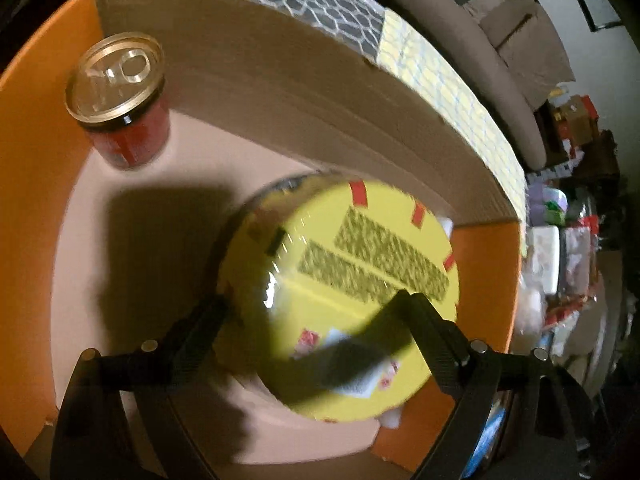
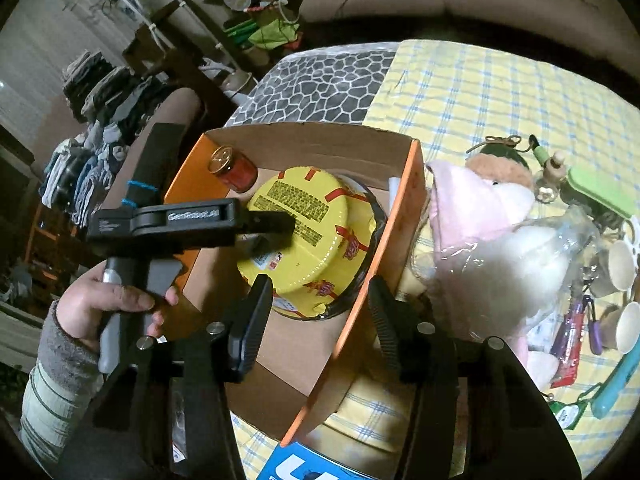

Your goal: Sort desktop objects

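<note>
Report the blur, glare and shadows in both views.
Left wrist view: the yellow noodle bowl is motion-blurred, with glare on its wrap; the left gripper throws dark shadows over the bowl and the box floor; the red jar stays sharper. Right wrist view: sharper and evenly lit, with fisheye bending at the edges and the plush toy softened.

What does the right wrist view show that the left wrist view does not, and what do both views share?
Only the right wrist view shows the pink plush toy, the paper cups on the checked cloth, and the hand holding the left gripper.

Only the left wrist view shows the pull-tab on the jar's gold lid up close.

Both show the cardboard box holding the yellow noodle bowl and the red jar.
</note>
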Motion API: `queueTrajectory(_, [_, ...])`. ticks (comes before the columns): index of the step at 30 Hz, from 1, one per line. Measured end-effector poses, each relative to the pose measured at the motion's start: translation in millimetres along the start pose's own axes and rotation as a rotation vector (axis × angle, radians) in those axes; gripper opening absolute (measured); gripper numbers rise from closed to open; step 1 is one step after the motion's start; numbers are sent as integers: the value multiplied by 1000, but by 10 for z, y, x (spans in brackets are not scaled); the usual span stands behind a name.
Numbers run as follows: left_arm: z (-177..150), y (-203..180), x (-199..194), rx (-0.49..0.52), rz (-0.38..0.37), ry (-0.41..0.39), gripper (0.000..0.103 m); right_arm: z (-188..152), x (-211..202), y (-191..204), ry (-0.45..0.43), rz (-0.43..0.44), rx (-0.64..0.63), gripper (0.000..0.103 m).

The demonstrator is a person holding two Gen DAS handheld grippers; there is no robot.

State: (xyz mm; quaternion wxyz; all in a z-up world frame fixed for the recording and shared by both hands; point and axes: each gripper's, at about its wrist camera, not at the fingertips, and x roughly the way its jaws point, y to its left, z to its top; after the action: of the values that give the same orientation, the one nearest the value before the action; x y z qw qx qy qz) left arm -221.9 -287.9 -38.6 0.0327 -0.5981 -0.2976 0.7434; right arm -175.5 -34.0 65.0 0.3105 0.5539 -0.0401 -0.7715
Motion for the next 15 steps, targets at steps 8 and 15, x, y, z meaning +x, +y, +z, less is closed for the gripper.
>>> queueTrajectory(8, [-161,8,-357,49,17,-52,94,17,56,132,7,39,-11,48])
queueTrajectory(15, [-105,356,-631,-12,16,-93,95,214,549,588,73,-81,-141,48])
